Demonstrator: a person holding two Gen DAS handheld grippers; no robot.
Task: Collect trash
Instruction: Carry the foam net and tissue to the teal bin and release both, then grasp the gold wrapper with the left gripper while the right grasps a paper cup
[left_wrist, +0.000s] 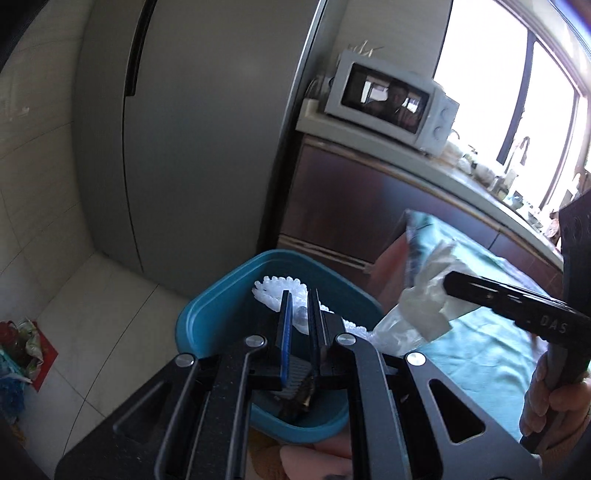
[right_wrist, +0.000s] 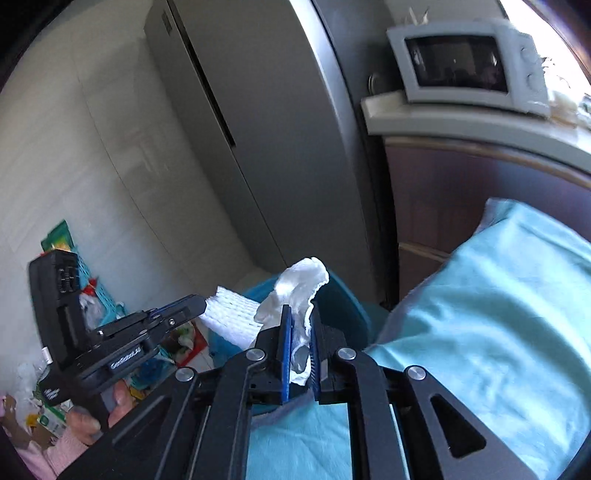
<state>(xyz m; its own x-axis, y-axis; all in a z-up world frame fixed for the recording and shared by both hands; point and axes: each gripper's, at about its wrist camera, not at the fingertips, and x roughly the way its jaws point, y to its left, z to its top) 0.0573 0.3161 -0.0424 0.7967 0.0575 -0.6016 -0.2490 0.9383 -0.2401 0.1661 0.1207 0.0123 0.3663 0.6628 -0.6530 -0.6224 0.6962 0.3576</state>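
Note:
A blue bin stands on the floor right below my left gripper, which is shut on a white foam net hanging over the bin's opening. In the right wrist view the same left gripper comes in from the left with the foam net at its tip. My right gripper is shut on a crumpled white tissue just above the bin's rim. From the left wrist view the right gripper reaches in from the right with the tissue.
A grey fridge stands behind the bin. Beside it are a dark cabinet and a counter with a microwave. A teal cloth covers the surface at the right. Packets and a teal basket clutter the floor at the left.

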